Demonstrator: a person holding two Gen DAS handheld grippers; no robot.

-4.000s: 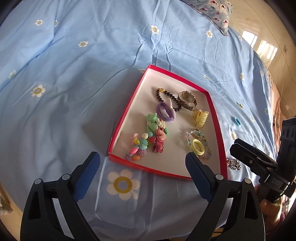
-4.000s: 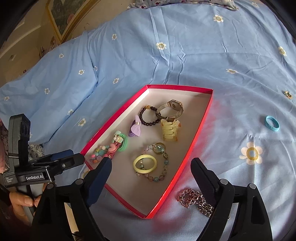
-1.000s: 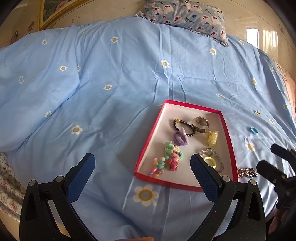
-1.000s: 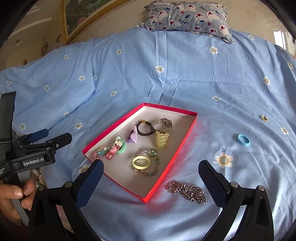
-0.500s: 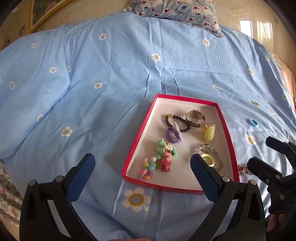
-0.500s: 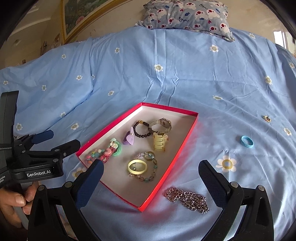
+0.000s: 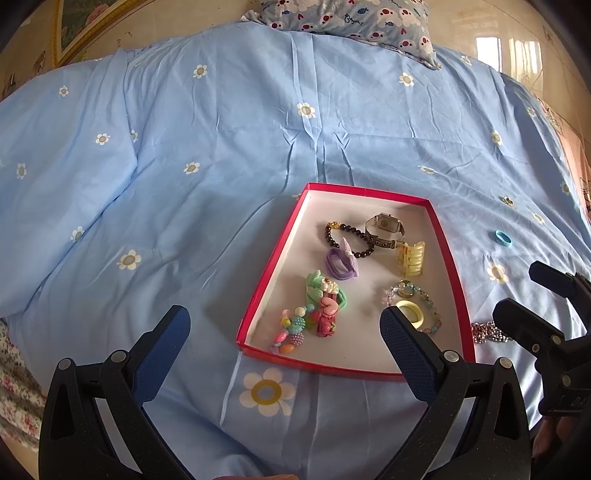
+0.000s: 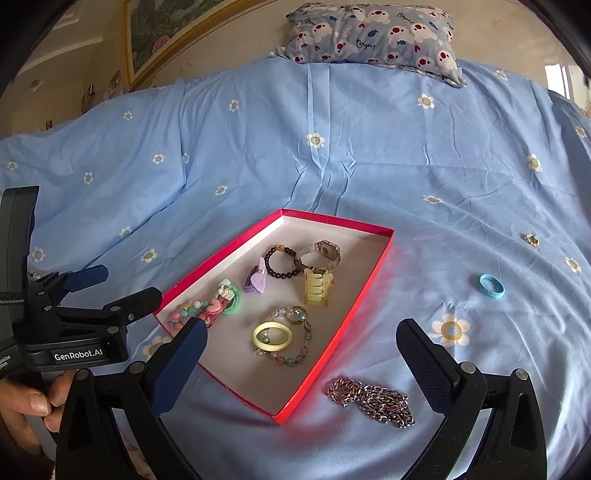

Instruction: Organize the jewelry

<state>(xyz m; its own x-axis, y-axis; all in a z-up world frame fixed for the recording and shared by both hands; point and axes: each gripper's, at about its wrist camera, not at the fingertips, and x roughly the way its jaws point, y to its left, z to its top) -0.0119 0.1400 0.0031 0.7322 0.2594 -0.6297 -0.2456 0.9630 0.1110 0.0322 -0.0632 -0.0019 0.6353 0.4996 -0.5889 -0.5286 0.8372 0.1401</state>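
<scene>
A red tray (image 7: 275, 258) (image 8: 332, 220) with a white floor lies on the blue bedspread. It holds a watch (image 7: 384, 225) (image 8: 325, 251), a black bead bracelet (image 8: 280, 271), a yellow hair claw (image 7: 412, 258), a purple tie (image 7: 340, 262), a yellow bangle (image 8: 271, 336) and coloured clips (image 7: 325, 302). A silver chain (image 8: 369, 400) (image 7: 487, 332) lies on the cloth by the tray's near right corner. My left gripper (image 7: 282, 328) (image 8: 122, 286) is open before the tray's near edge. My right gripper (image 8: 301, 332) (image 7: 524, 295) is open over the tray's right side and chain.
A blue band (image 8: 493, 295) (image 7: 504, 242) and a small gold ring (image 8: 532, 239) (image 7: 507, 200) lie on the bedspread right of the tray. A patterned pillow (image 8: 369, 33) sits at the head of the bed. A hand (image 8: 26, 406) holds the left gripper's handle.
Since four seconds ago both grippers have drawn back and up from the tray. Over the last half second the views barely shift. The jewelry has not moved and both grippers stay open.
</scene>
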